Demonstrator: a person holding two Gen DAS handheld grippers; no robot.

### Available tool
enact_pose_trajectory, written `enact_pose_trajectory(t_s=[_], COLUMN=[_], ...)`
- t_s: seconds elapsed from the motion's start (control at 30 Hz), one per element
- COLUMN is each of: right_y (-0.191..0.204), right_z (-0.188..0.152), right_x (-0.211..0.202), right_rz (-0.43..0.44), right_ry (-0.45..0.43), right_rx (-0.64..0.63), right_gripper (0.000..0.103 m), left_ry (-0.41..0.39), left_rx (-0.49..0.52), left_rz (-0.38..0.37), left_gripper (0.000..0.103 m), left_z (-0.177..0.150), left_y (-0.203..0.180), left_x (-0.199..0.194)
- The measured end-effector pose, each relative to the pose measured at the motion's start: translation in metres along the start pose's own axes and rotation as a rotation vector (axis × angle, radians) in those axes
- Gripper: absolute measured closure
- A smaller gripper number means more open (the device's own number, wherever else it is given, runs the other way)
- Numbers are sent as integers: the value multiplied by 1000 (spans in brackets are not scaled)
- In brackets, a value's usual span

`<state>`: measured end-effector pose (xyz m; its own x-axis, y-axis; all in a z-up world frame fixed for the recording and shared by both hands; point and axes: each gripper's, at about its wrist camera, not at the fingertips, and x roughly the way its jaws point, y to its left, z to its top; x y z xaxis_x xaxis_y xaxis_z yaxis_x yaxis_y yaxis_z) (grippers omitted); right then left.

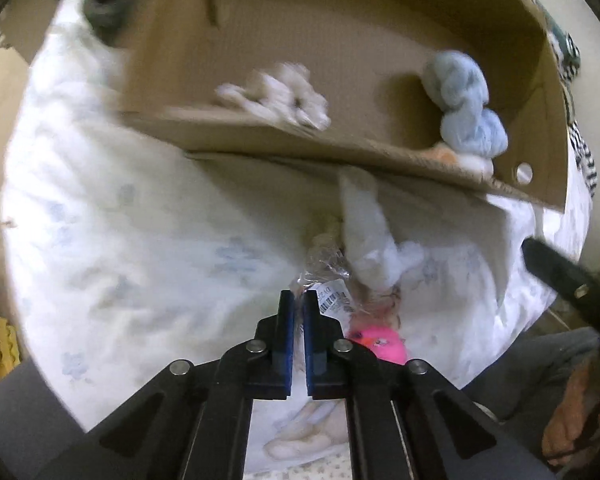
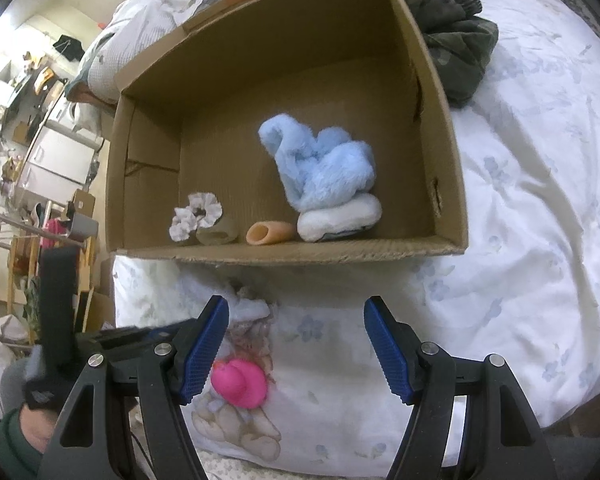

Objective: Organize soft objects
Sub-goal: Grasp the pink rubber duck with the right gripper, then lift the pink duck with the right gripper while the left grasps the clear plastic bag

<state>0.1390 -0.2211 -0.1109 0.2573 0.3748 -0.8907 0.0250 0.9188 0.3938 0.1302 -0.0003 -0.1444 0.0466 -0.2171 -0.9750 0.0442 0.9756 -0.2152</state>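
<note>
Left tool [image 1: 293,300] pinched nearly closed on clear wrapper [image 1: 324,276] of packaged toy, long axis running ahead toward box [image 1: 340,148]. Right tool [image 2: 296,344] wide open, empty, beside pink toy [image 2: 240,382] on bed [image 2: 520,240]. Beyond, box holding blue plush [image 2: 320,168].

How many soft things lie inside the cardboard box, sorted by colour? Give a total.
Blue: 1, fluffy blue bundle
White: 2, white scrunchie, white pad
Orange: 1, orange tube
Olive: 1, olive piece
Total: 5
</note>
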Motion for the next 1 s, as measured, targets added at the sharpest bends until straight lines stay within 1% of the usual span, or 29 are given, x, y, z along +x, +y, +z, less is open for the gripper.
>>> enact_pose_trajectory(t_s=[0.13, 0.2, 0.27, 0.37, 0.4, 0.43, 0.5, 0.6, 0.67, 0.7, 0.73, 0.77, 0.8, 0.87, 0.93, 1.0], right_y=[8, 18, 29, 44, 49, 54, 61, 65, 67, 68, 67, 67, 67, 64, 63, 62], right_z=[-8, -11, -17, -27, -30, -33, -37, -44, -47, -48, -48, -48, -48, -46, -46, -44], right_x=[12, 20, 30, 50, 56, 63, 74, 87, 93, 94, 93, 91, 90, 84, 80, 75], right_rz=[55, 88, 100, 99, 99, 94, 77, 54, 33, 29, 26, 19, 19, 29, 27, 42], right_ry=[64, 100, 142, 218, 243, 265, 296, 337, 357, 357, 352, 346, 343, 329, 306, 291], right_rx=[-19, -42, -73, -119, -135, -151, -175, -196, -217, -224, -229, -237, -241, -240, -244, -228], right_gripper=[29, 29, 29, 29, 29, 29, 29, 29, 29, 31, 36, 55, 57, 57, 57, 57], left_ry=[-76, -95, -116, -129, -133, -140, -151, -158, -154, -145, -120, -107, -88, -46, -33, -37], left_rx=[-22, -28, -30, -50, -57, -63, -62, -50, -44, -48, -61, -73, -87, -113, -146, -175], left_rz=[27, 43, 63, 75, 76, 73, 68, 57, 71, 72, 64, 58, 53, 63, 68, 71], left_gripper=[100, 101, 101, 101, 101, 101, 101, 101, 101, 100, 100, 100, 99, 85, 52, 37], left_z=[-8, -11, -13, -16, -7, -5, -4, -2, 4, 5, 6, 7, 7, 6, 5, 5], left_y=[16, 24, 30, 33, 40, 42, 45, 40, 35, 35, 36, 33, 34, 36, 40, 42], left_x=[-29, -36, -42, -48, -50, -52, -58, -61, -60, -56, -51, -40, -34, -22, -14, -9])
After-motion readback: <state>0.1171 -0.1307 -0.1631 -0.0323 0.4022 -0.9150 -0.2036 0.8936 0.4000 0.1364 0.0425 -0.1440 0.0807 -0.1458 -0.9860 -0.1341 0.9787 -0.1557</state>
